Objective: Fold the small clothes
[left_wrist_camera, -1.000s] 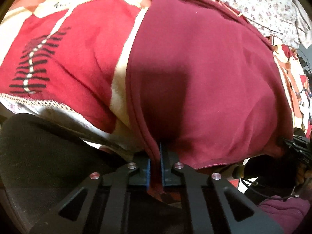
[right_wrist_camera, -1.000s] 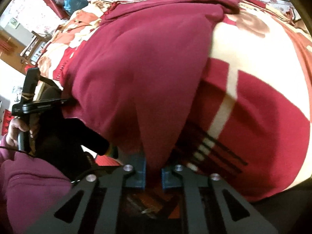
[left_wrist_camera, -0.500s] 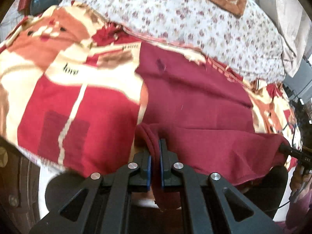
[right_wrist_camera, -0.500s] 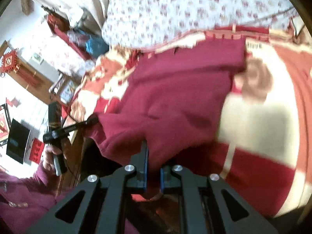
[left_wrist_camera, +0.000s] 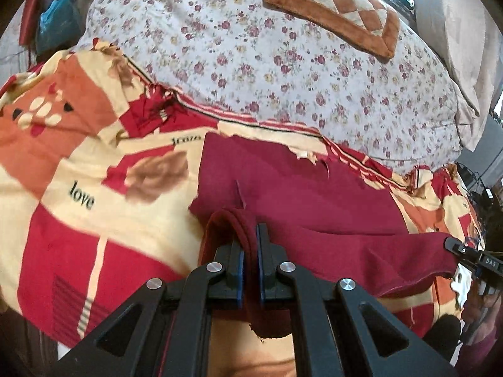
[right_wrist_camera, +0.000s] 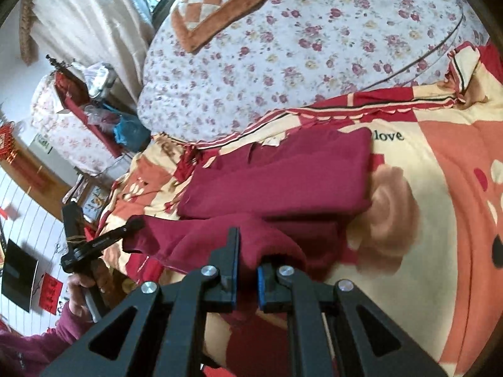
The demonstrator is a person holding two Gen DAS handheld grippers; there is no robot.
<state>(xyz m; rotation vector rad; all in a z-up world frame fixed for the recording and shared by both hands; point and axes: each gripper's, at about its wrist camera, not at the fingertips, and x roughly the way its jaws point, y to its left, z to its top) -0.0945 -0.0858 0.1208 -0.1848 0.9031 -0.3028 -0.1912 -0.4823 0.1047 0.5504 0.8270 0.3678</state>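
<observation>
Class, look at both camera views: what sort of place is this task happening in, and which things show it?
Most likely a bedroom at home: the maroon garment lies on a bed's patterned blanket, a floral quilt sits behind it, with a checked cushion and cluttered furniture beside.

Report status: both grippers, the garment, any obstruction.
Left gripper and right gripper: jaws shut on dark red knit garment. Near edge lifted off patterned bedspread. Nothing obstructing.

Left claw (left_wrist_camera: 248, 245) and right claw (right_wrist_camera: 246, 251) both clamped.

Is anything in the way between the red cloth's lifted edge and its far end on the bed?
Nothing visible. Both grippers pinch the red cloth; only its own flat fabric lies ahead on the bedspread.
</observation>
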